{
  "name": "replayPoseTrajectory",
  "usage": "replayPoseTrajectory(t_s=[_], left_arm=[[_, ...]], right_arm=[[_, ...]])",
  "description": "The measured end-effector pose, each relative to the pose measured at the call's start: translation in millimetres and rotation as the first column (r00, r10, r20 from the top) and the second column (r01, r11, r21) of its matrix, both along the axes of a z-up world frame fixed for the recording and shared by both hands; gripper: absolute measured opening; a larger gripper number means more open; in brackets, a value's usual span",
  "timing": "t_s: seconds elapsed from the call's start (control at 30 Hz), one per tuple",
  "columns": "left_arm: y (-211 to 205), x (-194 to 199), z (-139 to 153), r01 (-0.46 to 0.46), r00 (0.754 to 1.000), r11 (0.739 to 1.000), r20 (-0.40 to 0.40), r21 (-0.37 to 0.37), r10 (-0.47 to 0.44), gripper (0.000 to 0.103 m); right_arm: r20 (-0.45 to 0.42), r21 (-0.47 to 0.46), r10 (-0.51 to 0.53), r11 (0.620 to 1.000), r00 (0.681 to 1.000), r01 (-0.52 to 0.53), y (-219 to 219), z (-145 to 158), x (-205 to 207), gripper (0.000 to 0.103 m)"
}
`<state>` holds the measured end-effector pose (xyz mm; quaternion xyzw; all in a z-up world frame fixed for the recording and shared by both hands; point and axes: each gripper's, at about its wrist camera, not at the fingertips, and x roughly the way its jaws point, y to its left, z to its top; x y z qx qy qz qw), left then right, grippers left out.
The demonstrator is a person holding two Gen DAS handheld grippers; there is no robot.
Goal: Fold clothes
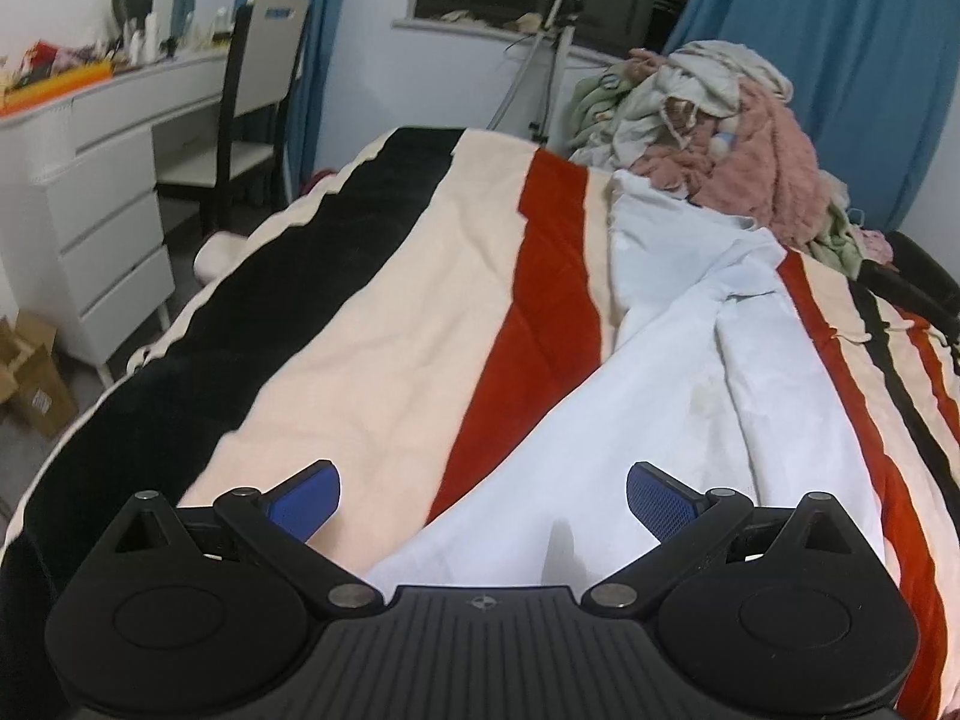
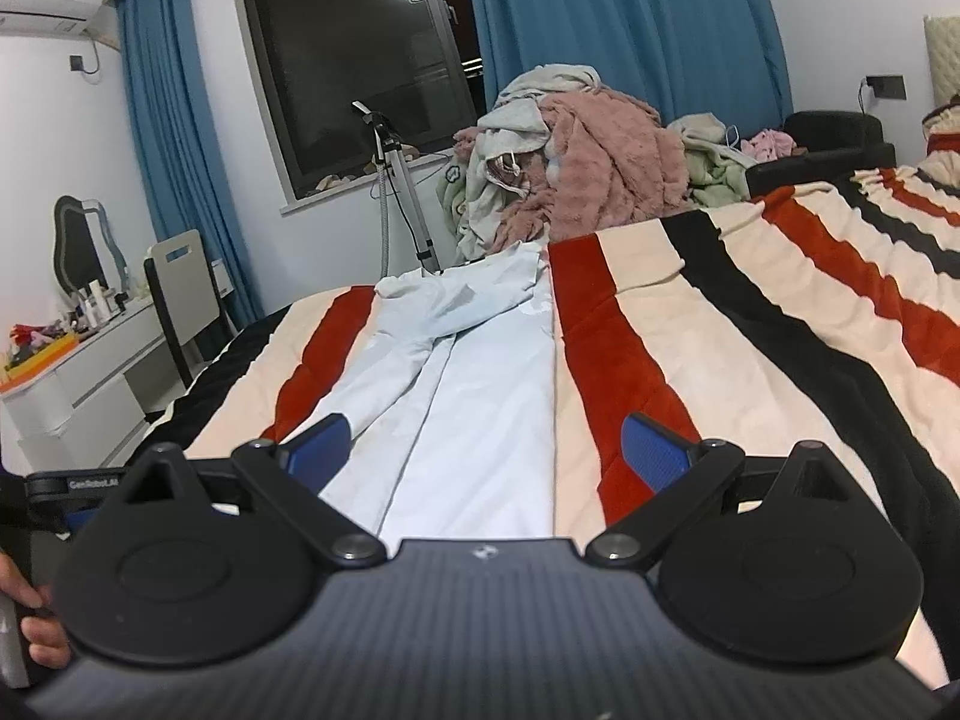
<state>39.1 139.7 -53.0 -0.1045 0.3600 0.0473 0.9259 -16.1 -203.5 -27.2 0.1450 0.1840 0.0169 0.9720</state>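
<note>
L gripper [image 1: 483, 501] spread wide, over pale blue garment [image 1: 660, 372], striped blanket [image 1: 384, 312], clothes pile [image 1: 714, 138] behind

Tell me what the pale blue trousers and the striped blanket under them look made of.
The pale blue trousers look like thin, smooth woven cloth, likely cotton: matte, with crisp creases and a stitched seam. The striped blanket looks like soft plush fleece: fuzzy nap, blurry stripe edges. Neither is certain by sight.

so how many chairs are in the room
1 clearly: a chair pushed up to the white dresser left of the bed. A dark seat beyond the clothes pile could be another.
</note>
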Motion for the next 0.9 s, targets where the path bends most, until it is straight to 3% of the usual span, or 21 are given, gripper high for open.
replayPoseTrajectory(t_s=[0.27, 0.5, 0.6, 0.63, 0.67, 0.73, 0.8, 0.9], left_arm=[[15, 2, -11, -0.089, 0.992, 0.992, -0.093, -0.090, 0.081, 0.096], [46, 6, -31, -0.237, 0.956, 0.943, -0.227, -0.232, 0.185, 0.080], [48, 6, -33, -0.248, 0.952, 0.941, -0.236, -0.231, 0.193, 0.064], [45, 4, -31, -0.237, 0.955, 0.945, -0.232, -0.226, 0.185, 0.054], [43, 2, -30, -0.225, 0.958, 0.949, -0.226, -0.221, 0.174, 0.034], [37, -2, -27, -0.200, 0.964, 0.957, -0.215, -0.211, 0.154, 0.017], [32, -6, -24, -0.175, 0.970, 0.964, -0.205, -0.200, 0.133, 0.009], [-4, -27, 4, -0.040, 0.997, 0.997, -0.068, -0.062, 0.036, 0.008]], right_arm=[[-0.031, 0.064, -0.017, 0.998, 0.999, 0.019, -12, -4, 2, 0.099], [-0.084, 0.141, -0.029, 0.989, 0.996, 0.040, -25, -11, 9, 0.099], [-0.103, 0.172, -0.035, 0.984, 0.994, 0.052, -29, -15, 10, 0.099], [-0.108, 0.179, -0.036, 0.982, 0.993, 0.056, -30, -16, 10, 0.099], [-0.113, 0.185, -0.036, 0.981, 0.993, 0.057, -31, -16, 11, 0.099], [-0.121, 0.197, -0.035, 0.979, 0.992, 0.058, -31, -17, 11, 0.099], [-0.123, 0.203, -0.037, 0.977, 0.992, 0.062, -32, -17, 10, 0.099], [-0.118, 0.209, -0.038, 0.976, 0.992, 0.062, -34, -16, 9, 0.099]])
